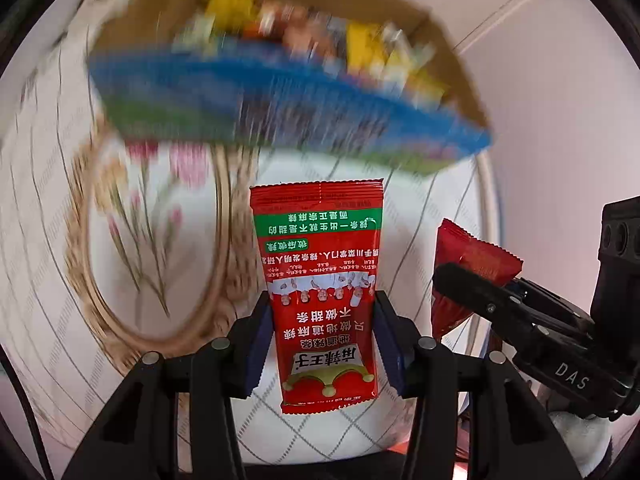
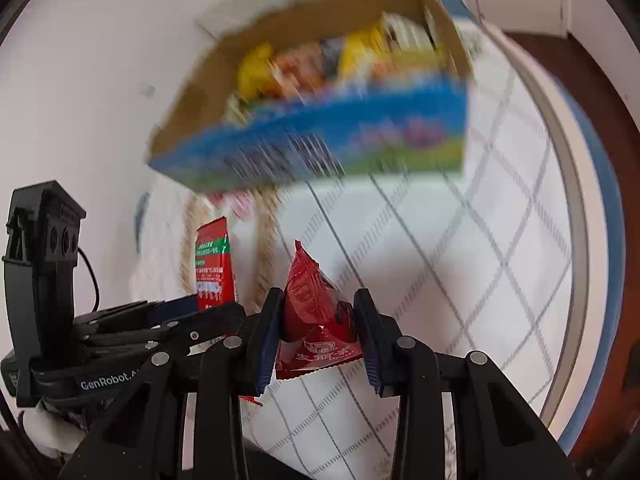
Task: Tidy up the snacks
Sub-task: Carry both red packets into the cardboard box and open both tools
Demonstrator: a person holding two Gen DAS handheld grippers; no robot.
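Note:
My left gripper (image 1: 322, 308) is shut on a flat red snack sachet (image 1: 320, 280) with a green band and white print, held above the tablecloth. My right gripper (image 2: 318, 312) is shut on a puffy red triangular snack packet (image 2: 316, 320). In the left wrist view the right gripper (image 1: 448, 276) shows at the right edge with its red packet (image 1: 476, 256). In the right wrist view the left gripper (image 2: 208, 300) shows at lower left with its sachet (image 2: 212, 264). Ahead stands an open cardboard box (image 1: 280, 92) with blue and green sides, blurred, holding several yellow and orange snacks (image 2: 304, 68).
A round table with a white checked cloth (image 2: 460, 280) lies below, with a floral oval pattern (image 1: 152, 240) on the left part. The table's rim (image 2: 576, 240) curves at the right over dark brown floor (image 2: 608, 128). A white wall (image 1: 560, 80) stands behind the box.

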